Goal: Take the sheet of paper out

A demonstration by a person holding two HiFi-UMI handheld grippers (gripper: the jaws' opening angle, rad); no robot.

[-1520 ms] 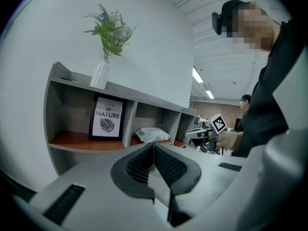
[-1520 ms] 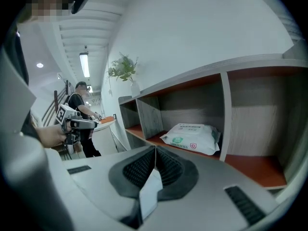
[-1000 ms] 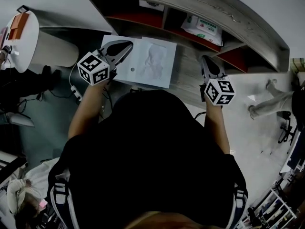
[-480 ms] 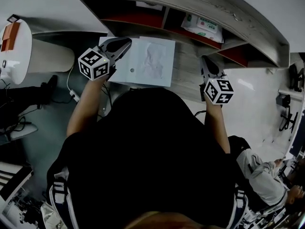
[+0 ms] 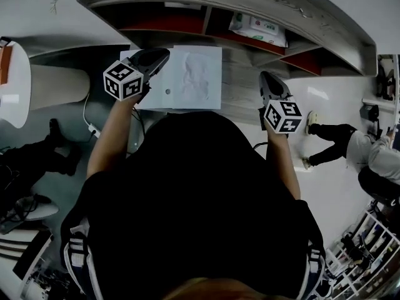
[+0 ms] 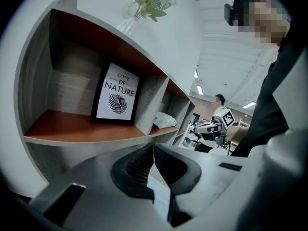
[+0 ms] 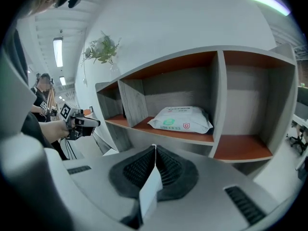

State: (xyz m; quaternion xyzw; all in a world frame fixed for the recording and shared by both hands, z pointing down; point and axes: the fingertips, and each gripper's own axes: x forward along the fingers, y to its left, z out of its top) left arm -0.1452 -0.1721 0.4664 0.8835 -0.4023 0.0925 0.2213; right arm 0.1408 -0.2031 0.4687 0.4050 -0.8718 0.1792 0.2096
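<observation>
A: How are left claw (image 5: 161, 55), right claw (image 5: 266, 79) held?
B: Both pressed together, nothing pinched; sheet of paper (image 5: 190, 80) on table (image 5: 240, 102) under left claw's tip. Jaws should be spread, 1 edge nipped.

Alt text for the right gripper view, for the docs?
The right gripper, jaws together, points at a curved shelf unit whose middle compartment holds a pack of wipes. A plant stands on top; the left gripper shows far left.
</observation>
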